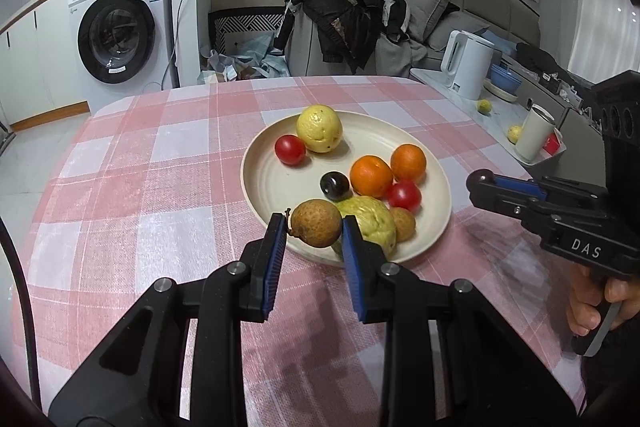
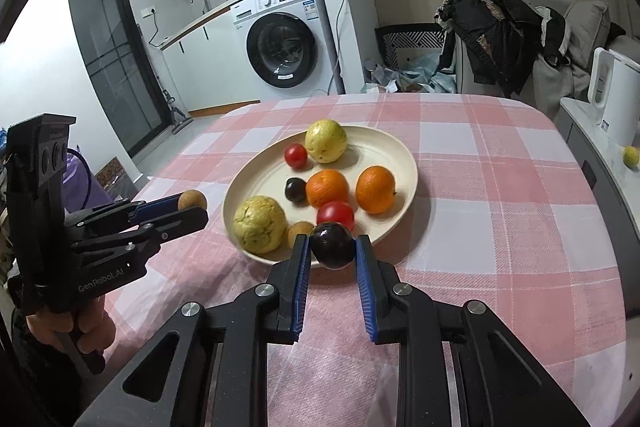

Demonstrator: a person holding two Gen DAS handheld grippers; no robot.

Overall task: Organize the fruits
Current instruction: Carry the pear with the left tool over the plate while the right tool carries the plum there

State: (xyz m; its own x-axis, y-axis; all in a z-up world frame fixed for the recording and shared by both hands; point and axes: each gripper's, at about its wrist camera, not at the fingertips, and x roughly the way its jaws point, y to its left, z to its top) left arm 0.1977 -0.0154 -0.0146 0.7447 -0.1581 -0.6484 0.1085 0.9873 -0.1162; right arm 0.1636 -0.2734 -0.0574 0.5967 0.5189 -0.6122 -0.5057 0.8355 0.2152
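Note:
A cream plate (image 1: 276, 183) (image 2: 396, 151) on the pink checked tablecloth holds two yellow-green guavas, two oranges (image 1: 371, 175), two red tomatoes, a dark plum (image 1: 334, 185) and a brown longan. My left gripper (image 1: 314, 231) is shut on a brown longan (image 1: 316, 223) just above the plate's near rim; it also shows in the right wrist view (image 2: 192, 203), left of the plate. My right gripper (image 2: 333, 247) is shut on a dark plum (image 2: 333, 245) at the plate's near edge. In the left wrist view the right gripper (image 1: 480, 183) shows at the right, its fruit hidden.
A side counter at the right carries a white kettle (image 1: 466, 63), a white cup (image 1: 534, 133), bowls and two small yellow fruits (image 1: 485, 105). A chair draped with dark clothes (image 1: 340, 23) stands behind the table. A washing machine (image 1: 120, 23) is at the far left.

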